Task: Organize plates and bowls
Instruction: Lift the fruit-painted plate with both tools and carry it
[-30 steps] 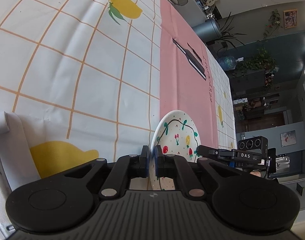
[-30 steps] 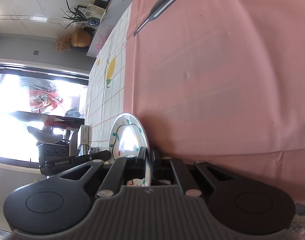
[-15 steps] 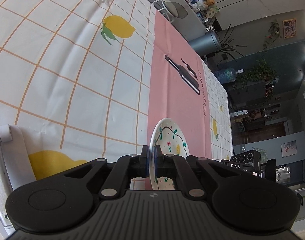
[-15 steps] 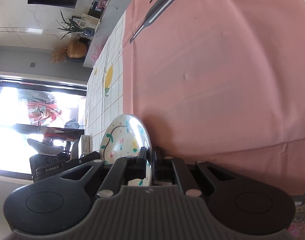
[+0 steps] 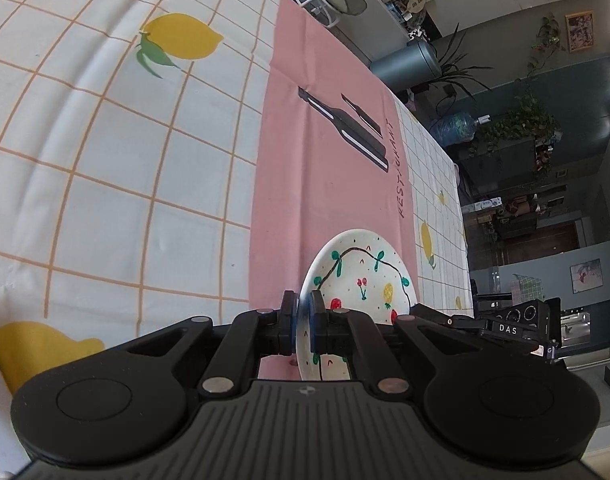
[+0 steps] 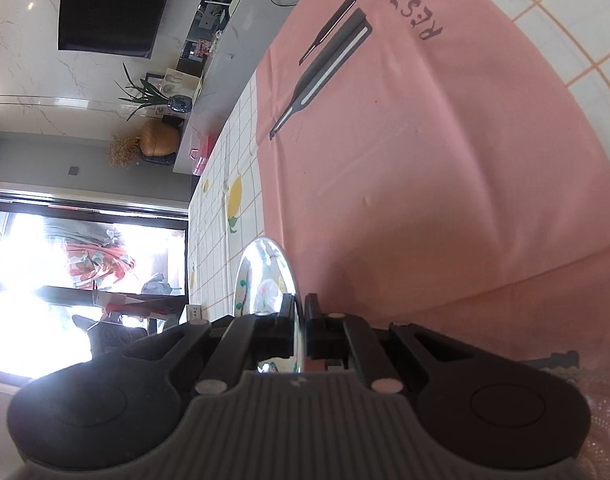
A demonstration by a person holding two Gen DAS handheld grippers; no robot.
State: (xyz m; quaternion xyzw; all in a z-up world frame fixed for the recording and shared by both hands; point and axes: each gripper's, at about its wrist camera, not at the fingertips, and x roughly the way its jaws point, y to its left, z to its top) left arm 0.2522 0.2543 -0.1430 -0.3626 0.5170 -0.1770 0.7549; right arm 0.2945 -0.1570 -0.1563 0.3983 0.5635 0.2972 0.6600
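A white plate [image 5: 361, 276] painted with fruit and a dark vine is held between both grippers above a pink placemat [image 5: 333, 184]. My left gripper [image 5: 303, 322] is shut on the plate's near rim. My right gripper [image 6: 299, 322] is shut on the opposite rim, where the plate [image 6: 261, 276] shows glossy and edge-on. The right gripper body [image 5: 513, 330] shows past the plate in the left wrist view.
The placemat [image 6: 445, 152] bears a printed knife and fork [image 5: 345, 128] and lies on a white tablecloth with orange grid and lemons [image 5: 105, 128]. A white stool [image 5: 329, 0] and a grey bin [image 5: 405, 66] stand beyond the table.
Both grippers have carried the plate higher and farther over the placemat. More of the placemat and its printed cutlery shows now. Both stay shut on the plate.
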